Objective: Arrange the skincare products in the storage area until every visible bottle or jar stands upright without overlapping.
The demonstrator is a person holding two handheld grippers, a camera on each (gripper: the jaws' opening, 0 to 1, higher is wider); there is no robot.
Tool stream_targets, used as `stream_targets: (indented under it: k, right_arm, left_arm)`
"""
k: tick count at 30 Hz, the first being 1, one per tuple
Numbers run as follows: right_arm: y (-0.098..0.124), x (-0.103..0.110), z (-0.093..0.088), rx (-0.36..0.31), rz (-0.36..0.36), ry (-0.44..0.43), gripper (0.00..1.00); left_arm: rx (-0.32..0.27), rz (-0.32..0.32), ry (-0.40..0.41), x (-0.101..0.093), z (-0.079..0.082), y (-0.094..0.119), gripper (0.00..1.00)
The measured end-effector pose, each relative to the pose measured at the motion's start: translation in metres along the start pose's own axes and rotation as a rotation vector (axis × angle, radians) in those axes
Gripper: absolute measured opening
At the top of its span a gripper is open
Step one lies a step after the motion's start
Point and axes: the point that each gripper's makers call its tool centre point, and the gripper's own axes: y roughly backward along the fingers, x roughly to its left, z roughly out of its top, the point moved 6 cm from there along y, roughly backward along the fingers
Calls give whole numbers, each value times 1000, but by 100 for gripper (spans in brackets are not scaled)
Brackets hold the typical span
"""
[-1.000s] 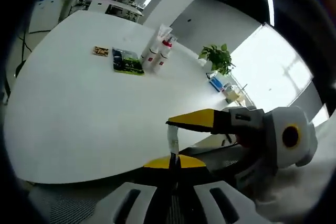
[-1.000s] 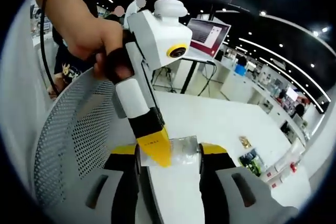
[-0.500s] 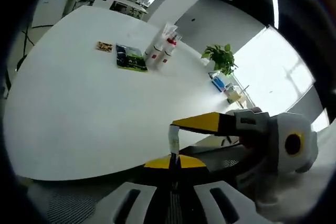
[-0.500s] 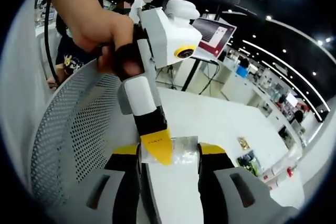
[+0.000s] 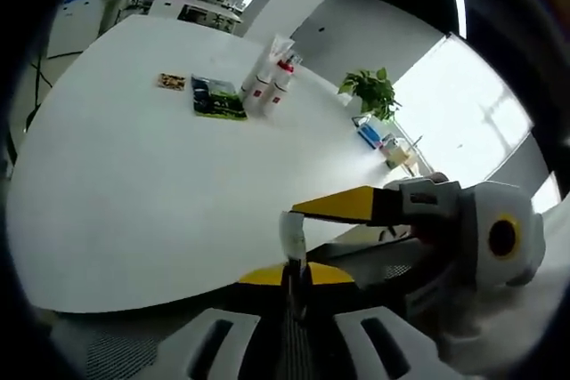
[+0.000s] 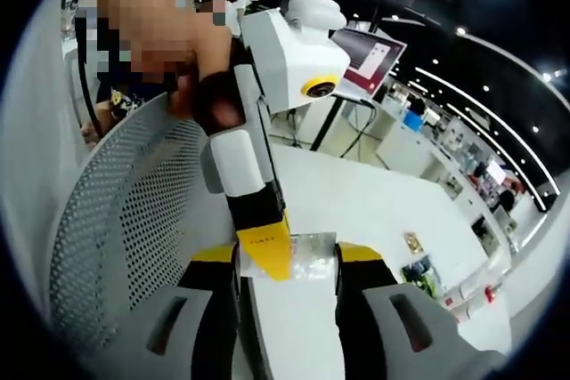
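Two grippers meet over a white table's [image 5: 134,184] near edge, both pinching one small clear packet [image 6: 307,254], contents unreadable. Left gripper [image 5: 293,266] jaws pressed together on it; right gripper [image 6: 287,266] jaws clamp its sides. Skincare bottles [image 5: 265,86] stand far across the table, tiny.

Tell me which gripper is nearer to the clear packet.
Neither left nor right is nearer: both hold it. The left gripper is shut on the clear packet; the right gripper clamps it between its jaws.
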Motion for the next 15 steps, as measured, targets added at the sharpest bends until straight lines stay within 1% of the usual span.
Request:
stream_targets:
  k: [4,15]
  right_arm:
    - [0,-1,-1,5,-5,-6,39]
    - [0,-3,-3,15,-9,-20,39]
  left_arm:
    - [-7,10,-4,2,1,1,11]
    - [-14,18,-22,5,2,2,17]
